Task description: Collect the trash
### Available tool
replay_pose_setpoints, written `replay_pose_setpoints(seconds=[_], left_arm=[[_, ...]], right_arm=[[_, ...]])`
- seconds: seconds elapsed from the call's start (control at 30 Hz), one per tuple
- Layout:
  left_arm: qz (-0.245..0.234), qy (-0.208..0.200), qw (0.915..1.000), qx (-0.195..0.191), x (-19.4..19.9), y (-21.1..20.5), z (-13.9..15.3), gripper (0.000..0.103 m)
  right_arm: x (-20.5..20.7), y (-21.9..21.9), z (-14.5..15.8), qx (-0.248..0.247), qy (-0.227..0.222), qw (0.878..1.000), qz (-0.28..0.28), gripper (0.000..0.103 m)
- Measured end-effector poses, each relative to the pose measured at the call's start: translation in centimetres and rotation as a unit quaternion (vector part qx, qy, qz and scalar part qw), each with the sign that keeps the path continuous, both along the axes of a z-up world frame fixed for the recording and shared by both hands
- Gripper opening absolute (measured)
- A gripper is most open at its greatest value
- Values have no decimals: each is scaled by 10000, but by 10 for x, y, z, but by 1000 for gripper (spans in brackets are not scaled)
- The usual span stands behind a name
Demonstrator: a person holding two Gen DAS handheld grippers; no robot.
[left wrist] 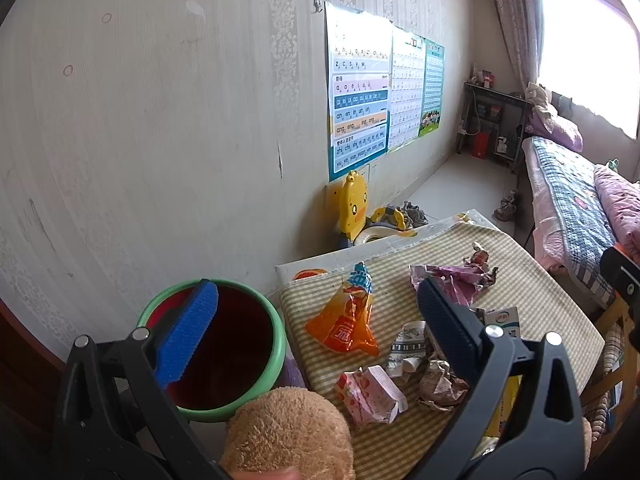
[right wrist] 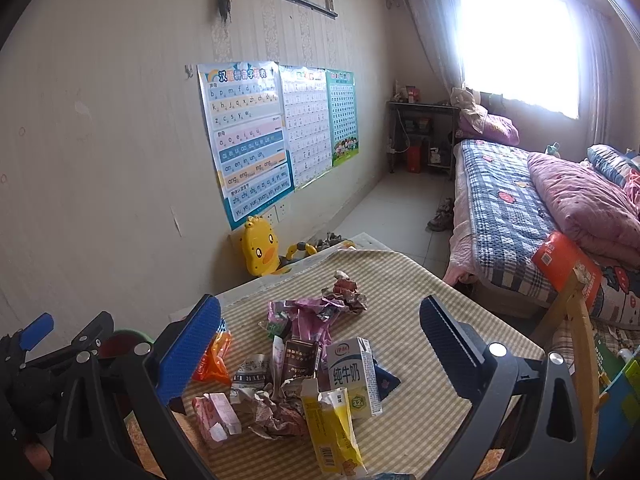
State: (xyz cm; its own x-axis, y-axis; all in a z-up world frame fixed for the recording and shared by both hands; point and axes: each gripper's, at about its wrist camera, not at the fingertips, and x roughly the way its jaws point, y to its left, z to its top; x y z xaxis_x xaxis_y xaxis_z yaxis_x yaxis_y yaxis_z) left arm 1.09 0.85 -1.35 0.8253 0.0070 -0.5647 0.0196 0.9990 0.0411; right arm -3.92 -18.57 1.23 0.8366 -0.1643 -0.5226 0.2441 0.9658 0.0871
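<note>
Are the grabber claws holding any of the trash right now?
No. The left gripper and the right gripper are both open and empty; the milk carton sits untouched on the table.

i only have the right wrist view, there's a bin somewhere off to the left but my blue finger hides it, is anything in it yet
Observer: The green-rimmed bin stands beside the table's left edge; its inside is dark red and I see no trash in it.
Operator: is the left hand-held gripper holding something
Observer: No, the left hand-held gripper is open, with the orange snack wrapper lying between its fingers.
Operator: anything near the bin i should know about
Observer: A brown plush toy sits right against the bin's near rim.
</note>
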Motion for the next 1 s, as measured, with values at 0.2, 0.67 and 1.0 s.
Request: replay_pose_setpoints(seconds=[0.2,0.67,1.0], left_arm=[[-13,17,10000,37,1,-1,0,98],[-8,12,10000,72,-1,-1,-1,98],[-4,17,9999,102,0,-2,-2,98]], right_arm=[[0,-1,0,4,-12,10000,-20,96],[-2,-3,-2,11,-2,10000,-86,96],[-3,-5,-4,6,23,9999,-117,96]])
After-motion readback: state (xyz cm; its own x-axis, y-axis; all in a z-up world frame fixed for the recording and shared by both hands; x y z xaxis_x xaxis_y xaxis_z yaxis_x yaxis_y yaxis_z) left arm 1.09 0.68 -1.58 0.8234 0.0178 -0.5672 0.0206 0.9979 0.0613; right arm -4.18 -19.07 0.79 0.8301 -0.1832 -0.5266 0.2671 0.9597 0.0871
